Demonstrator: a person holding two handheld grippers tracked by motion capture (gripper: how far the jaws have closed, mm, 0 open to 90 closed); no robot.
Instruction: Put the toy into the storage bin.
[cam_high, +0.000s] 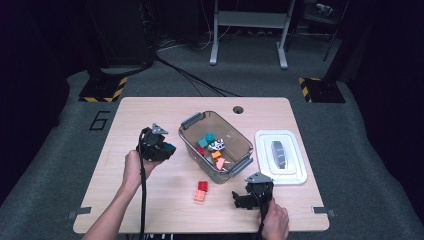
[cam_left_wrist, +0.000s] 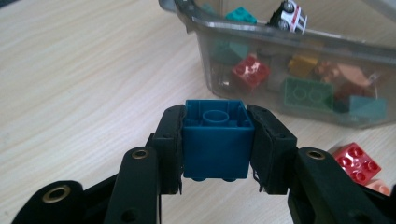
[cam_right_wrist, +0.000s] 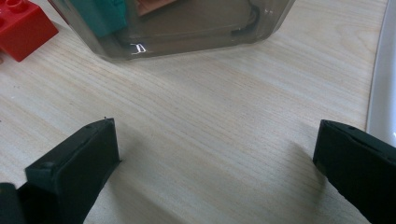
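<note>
a wooden table (cam_high: 150, 200) is seen bearing a clear plastic bin (cam_high: 192, 120) of mixed bricks, with a white lid (cam_high: 295, 175) laid just beside it. the left gripper (cam_left_wrist: 215, 140) is held above the table left of the bin, its jaws clamped on a blue brick (cam_left_wrist: 215, 144). the right gripper (cam_right_wrist: 217, 158) is rested near the bin's corner, jaws spread wide with nothing between. a red brick (cam_high: 202, 186) is seen lying near the bin.

Left hand-held gripper (cam_high: 167, 148) holds teal-blue plastic block (cam_high: 168, 147) beside clear plastic bin (cam_high: 192, 121) on light wooden counter (cam_high: 150, 200). Right hand-held gripper (cam_high: 239, 199) near white lid (cam_high: 296, 175); red brick (cam_high: 203, 186) and orange brick (cam_high: 199, 195) between.
</note>
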